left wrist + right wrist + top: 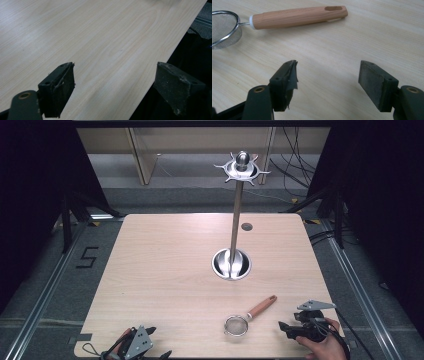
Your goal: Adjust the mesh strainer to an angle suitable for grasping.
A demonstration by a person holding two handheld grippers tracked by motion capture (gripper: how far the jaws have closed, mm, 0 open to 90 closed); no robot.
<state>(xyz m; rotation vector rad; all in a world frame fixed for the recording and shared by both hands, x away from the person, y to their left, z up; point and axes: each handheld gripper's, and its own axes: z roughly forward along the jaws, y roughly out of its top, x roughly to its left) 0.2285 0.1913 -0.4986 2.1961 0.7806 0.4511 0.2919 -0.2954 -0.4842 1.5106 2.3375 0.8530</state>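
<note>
A big wooden bench (165,270) holds a tall metal stand (235,220) in its middle, and a little strainer (248,316) with a wooden handle lies flat near the front edge. The right tongs (286,327) are wide open, holding nothing, just beside the strainer. The left tongs (157,342) sit at the front left corner, also wide open and holding nothing.

A small strainer (250,316) lies flat on the desk (165,270), near the front edge on the right side. Its round wire-mesh bowl (223,28) is rimmed in metal and is joined by a thin wire neck to a wooden handle (298,17). A slot is cut through the handle's far end.
</note>
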